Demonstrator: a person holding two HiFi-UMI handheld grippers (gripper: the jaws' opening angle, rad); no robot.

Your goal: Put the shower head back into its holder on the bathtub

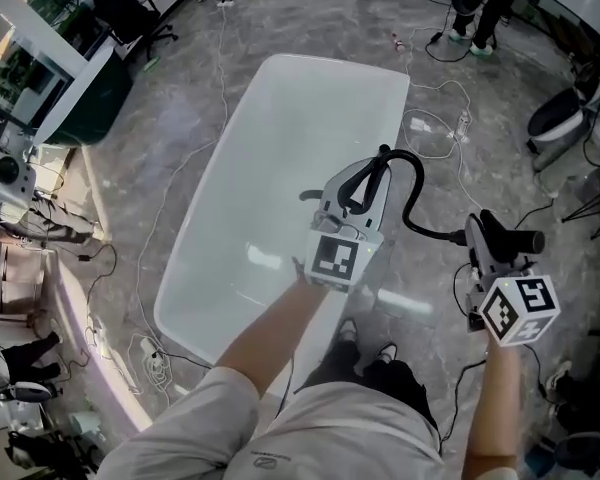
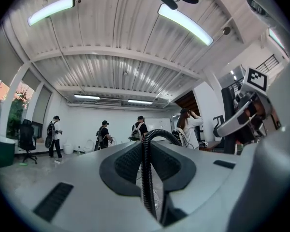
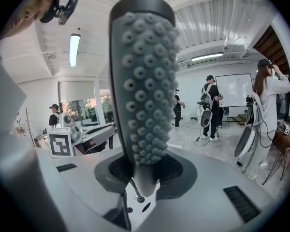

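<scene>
Grey marbled floor surrounds the white bathtub (image 1: 280,148) below me. My right gripper (image 3: 142,175) clamps the studded shower head (image 3: 145,76) by its narrow end, off the tub's right side; my left gripper (image 2: 146,166) pinches its black hose (image 2: 145,187) above the near rim, forearm outstretched.

The bathtub (image 1: 280,138) basin is bare from far end to near end and open from above. At its near right rim the left tool (image 1: 352,190) blocks the way, as does the black hose (image 1: 417,183) arcing across to the shower head (image 1: 515,240) in the right tool (image 1: 485,233). White cables (image 1: 430,128) litter the floor (image 1: 180,108) off the far right corner. The person's feet (image 1: 385,353) stand at the near end.
</scene>
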